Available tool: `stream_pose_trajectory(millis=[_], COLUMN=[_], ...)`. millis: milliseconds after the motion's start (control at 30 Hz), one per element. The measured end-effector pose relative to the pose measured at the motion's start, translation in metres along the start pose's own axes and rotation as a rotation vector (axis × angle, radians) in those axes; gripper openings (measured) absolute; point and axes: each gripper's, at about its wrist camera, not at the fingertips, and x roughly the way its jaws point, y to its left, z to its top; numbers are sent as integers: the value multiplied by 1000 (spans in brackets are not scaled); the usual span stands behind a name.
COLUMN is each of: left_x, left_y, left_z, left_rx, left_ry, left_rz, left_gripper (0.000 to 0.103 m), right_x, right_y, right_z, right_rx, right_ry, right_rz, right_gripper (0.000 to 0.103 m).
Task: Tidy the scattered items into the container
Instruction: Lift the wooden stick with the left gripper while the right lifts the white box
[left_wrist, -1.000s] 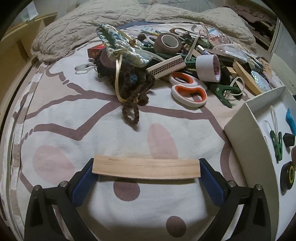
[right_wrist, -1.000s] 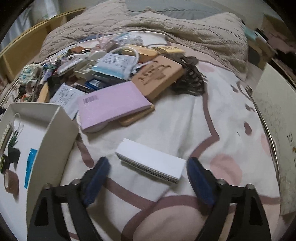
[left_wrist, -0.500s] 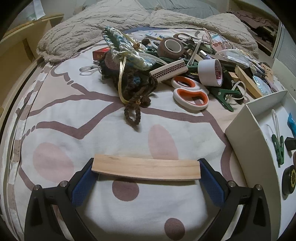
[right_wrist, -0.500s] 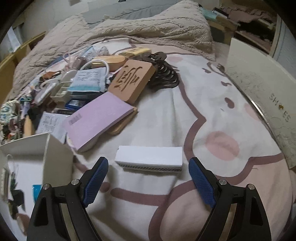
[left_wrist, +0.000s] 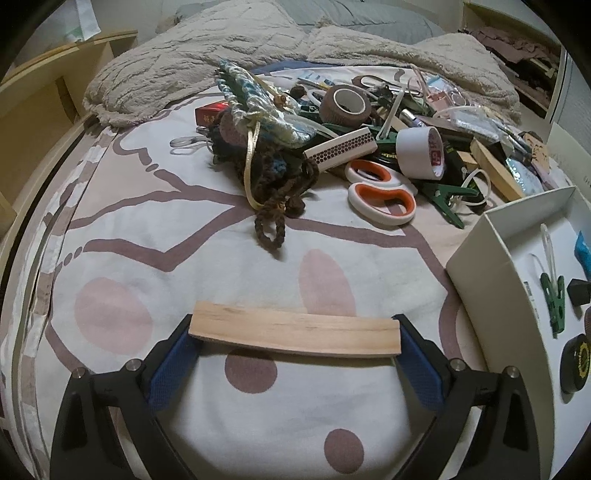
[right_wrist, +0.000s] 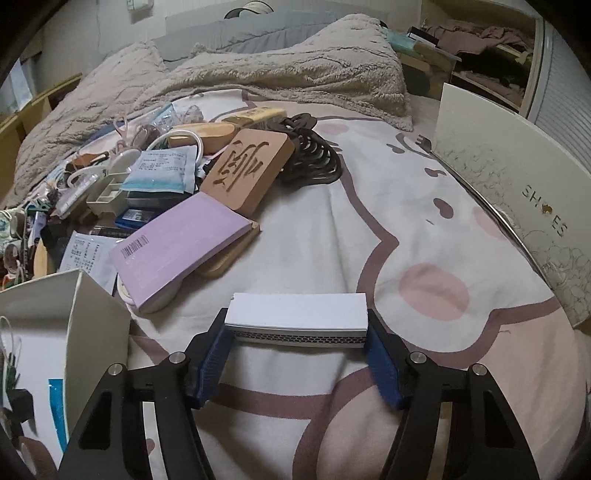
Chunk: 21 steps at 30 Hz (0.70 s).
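Underneath everything, spread wide: a pale bedsheet (left_wrist: 192, 236) with brown lines and pink blotches, a fluffy beige blanket (right_wrist: 258, 70) bunched at the far end. On it, at the right edge of the left wrist view, a white container (left_wrist: 476, 258) already holding a green clip (left_wrist: 554, 299) and a few dark bits (same box seen at lower left in the right wrist view). Beyond it, a jumbled heap: orange-handled scissors (left_wrist: 380, 195), brown tape roll (left_wrist: 345, 103), white tape roll (left_wrist: 421, 151), braided brown cord (left_wrist: 273, 206). From the right wrist view, a lilac book (right_wrist: 181, 247) and a carved wooden board (right_wrist: 247, 170) among papers.

Left gripper (left_wrist: 293, 339): clamped on a wooden slat (left_wrist: 293, 334), held lengthwise, each end pressed against a blue pad, slat clear above the sheet.

Right gripper (right_wrist: 295, 328): jaws just drawn inward onto a white matchbox (right_wrist: 295, 317), ends touching both blue pads, striking strip facing the camera, box crosswise near the fingertips, just beside the container's corner.
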Motion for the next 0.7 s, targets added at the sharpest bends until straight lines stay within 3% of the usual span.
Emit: stream_pose_trajectory(millis=[300,700], left_x=[-8,-58], left_y=[4,-12], left_z=[8,42], left_rx=[-33,-35], left_ry=[12,-35], left_rz=[12,16], left_gripper=[100,100], right_x=[-20,-73], right_y=[-10,11], right_z=[6,22], right_rx=[54,19], right_ry=[-32,-103], right_rz=[33,102], right_gripper=[69,69])
